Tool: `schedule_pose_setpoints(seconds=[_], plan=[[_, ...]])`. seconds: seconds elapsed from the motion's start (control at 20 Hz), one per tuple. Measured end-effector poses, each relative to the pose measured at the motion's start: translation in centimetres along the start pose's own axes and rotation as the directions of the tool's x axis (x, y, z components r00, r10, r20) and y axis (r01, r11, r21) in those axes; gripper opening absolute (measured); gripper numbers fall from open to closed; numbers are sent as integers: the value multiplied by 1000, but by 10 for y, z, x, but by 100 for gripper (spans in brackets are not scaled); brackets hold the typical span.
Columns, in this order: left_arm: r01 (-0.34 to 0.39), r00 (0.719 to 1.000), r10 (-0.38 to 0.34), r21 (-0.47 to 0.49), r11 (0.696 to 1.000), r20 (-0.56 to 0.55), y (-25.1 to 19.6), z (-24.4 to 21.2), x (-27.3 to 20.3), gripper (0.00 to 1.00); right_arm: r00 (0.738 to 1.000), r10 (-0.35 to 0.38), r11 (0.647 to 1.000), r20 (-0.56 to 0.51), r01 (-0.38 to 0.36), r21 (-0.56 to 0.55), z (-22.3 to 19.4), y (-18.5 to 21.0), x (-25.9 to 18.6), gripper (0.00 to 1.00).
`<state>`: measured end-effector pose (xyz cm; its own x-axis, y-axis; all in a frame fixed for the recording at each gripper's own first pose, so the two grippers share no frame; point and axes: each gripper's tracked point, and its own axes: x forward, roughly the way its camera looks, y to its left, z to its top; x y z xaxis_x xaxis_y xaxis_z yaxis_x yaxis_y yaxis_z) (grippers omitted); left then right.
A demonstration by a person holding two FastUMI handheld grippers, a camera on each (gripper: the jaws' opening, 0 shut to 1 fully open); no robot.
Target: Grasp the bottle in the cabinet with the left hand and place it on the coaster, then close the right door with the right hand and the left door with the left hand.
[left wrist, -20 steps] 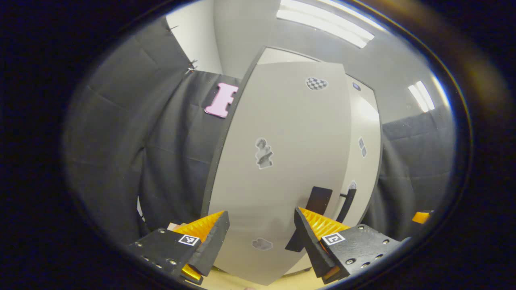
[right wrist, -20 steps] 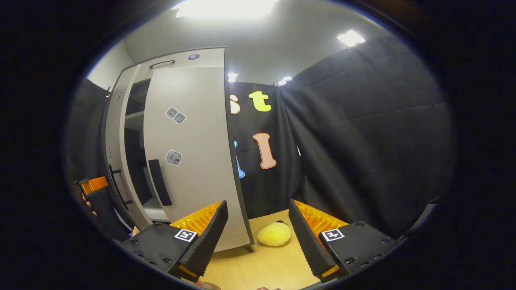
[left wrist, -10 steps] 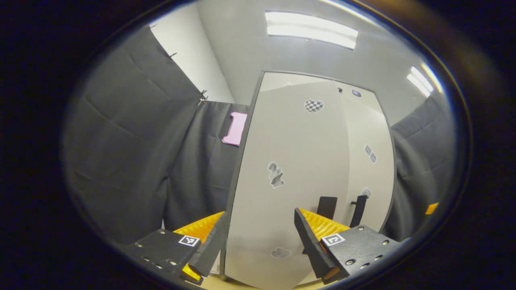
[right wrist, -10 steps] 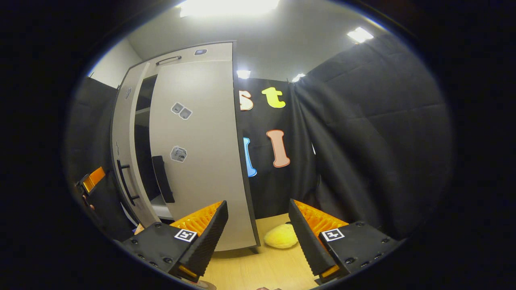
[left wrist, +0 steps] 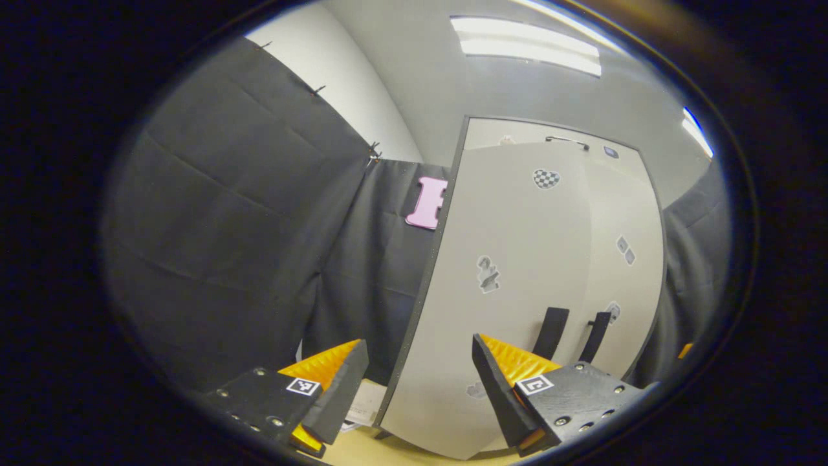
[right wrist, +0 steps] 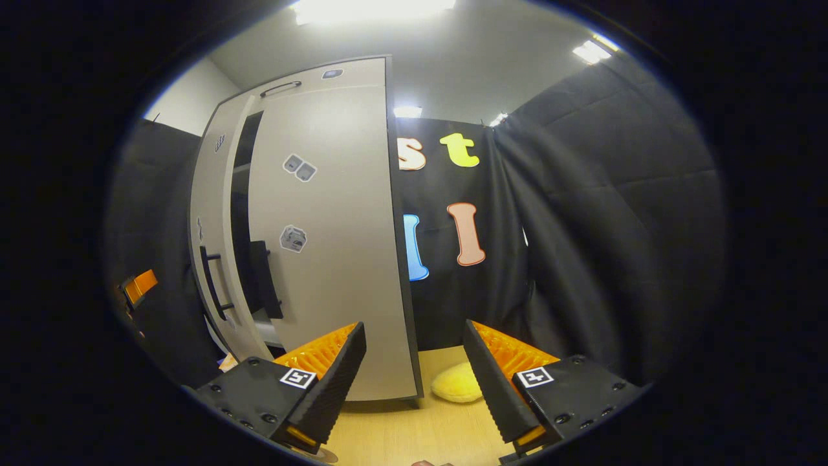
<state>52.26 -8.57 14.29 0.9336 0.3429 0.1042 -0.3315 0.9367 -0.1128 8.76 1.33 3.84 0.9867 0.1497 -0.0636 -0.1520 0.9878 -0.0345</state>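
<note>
In the left gripper view, our left gripper [left wrist: 419,382] is spread, nothing btwn the fingers. The left door [left wrist: 511,298] stands just ahead of its right finger, w/ the right door [left wrist: 631,272] beyond; both dark handles sit close together.

In the right gripper view, the left door [right wrist: 210,213] is at far left, a narrow dark gap, then the right door [right wrist: 330,246] above our left finger. Right gripper [right wrist: 414,375] spread, empty. Yellow plush [right wrist: 456,383] on the table [right wrist: 401,440] btwn the fingers. We can't tell where the bottle is.
</note>
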Motion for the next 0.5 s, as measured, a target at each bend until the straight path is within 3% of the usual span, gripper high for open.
schedule_pose_setpoints(seconds=[0.15, 0.3, 0.5], plan=[[-45, 999, 45, 36, 998, -5, 14, 7, -14, 94, 999, 41, 999, 10, -41, 5, 4, -3, 8, 97], [-48, 999, 48, -1, 999, 5, 13, 18, -31, 93, 997, 78, 997, 26, -78, 11, 9, -6, 17, 96], [-37, 999, 37, 43, 998, 3, 15, 30, -42, 99, 993, 117, 993, 8, -117, -11, 11, -12, 26, 96]])
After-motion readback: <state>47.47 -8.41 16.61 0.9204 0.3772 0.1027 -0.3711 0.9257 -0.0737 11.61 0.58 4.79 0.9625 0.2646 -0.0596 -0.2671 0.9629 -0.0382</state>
